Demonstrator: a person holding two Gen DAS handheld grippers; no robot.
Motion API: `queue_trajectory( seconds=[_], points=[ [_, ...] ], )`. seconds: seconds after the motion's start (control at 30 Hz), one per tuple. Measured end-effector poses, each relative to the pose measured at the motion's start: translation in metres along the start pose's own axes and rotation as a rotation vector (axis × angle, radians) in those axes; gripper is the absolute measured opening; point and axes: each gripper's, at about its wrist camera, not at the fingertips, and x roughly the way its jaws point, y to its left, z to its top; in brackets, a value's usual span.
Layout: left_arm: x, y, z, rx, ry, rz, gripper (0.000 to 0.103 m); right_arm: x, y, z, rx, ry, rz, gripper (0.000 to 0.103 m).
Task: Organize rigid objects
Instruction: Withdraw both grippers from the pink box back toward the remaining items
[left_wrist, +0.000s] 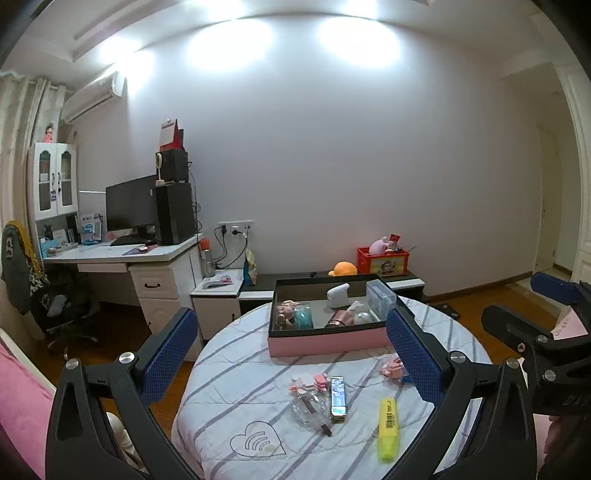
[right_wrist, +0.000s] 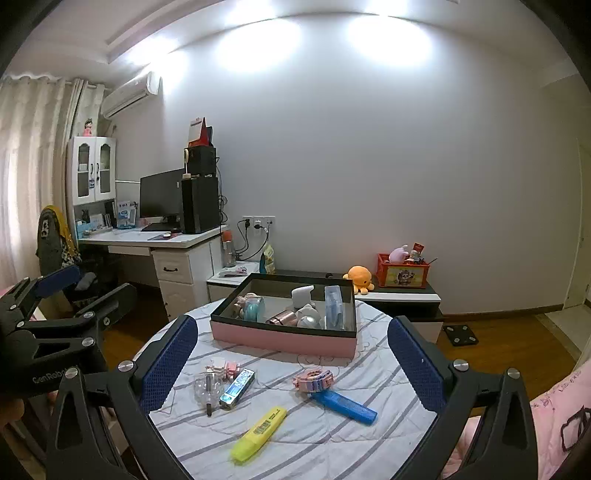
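Both grippers hang spread and empty over the round table, loose items lying short of the pink box.

The left gripper (left_wrist: 291, 354) and right gripper (right_wrist: 291, 358) hold nothing, fingers wide apart. On the striped cloth (right_wrist: 332, 435), nearer than the pink box (right_wrist: 284, 338), lie a yellow highlighter (right_wrist: 258, 434), a blue-handled brush (right_wrist: 332, 395), a small blue tube (right_wrist: 237, 387) and a clear bottle (right_wrist: 207, 391). Inside the box sit a teal jar (right_wrist: 255, 308), a white bottle (right_wrist: 303, 293) and a clear case (right_wrist: 333, 308).
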Motion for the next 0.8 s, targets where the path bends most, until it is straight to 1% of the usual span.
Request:
queue_trajectory(
  seconds=[0.27,0.57,0.67,0.8],
  points=[
    [-0.007,-0.006,-0.003,0.022,0.007,0.010,0.103,-0.006,-0.001,-0.003,0.004,0.000,0.002,0.103],
    [-0.001,-0.007,-0.009,0.021,0.020,0.014,0.103,-0.009,-0.006,-0.008,0.017,0.011,0.000,0.103],
    [0.005,-0.004,-0.014,0.020,0.039,0.017,0.103,-0.005,-0.009,-0.011,0.026,0.023,-0.004,0.103],
    [0.019,0.005,-0.025,0.002,0.086,0.019,0.103,0.006,-0.015,-0.021,0.035,0.061,-0.015,0.103]
  ],
)
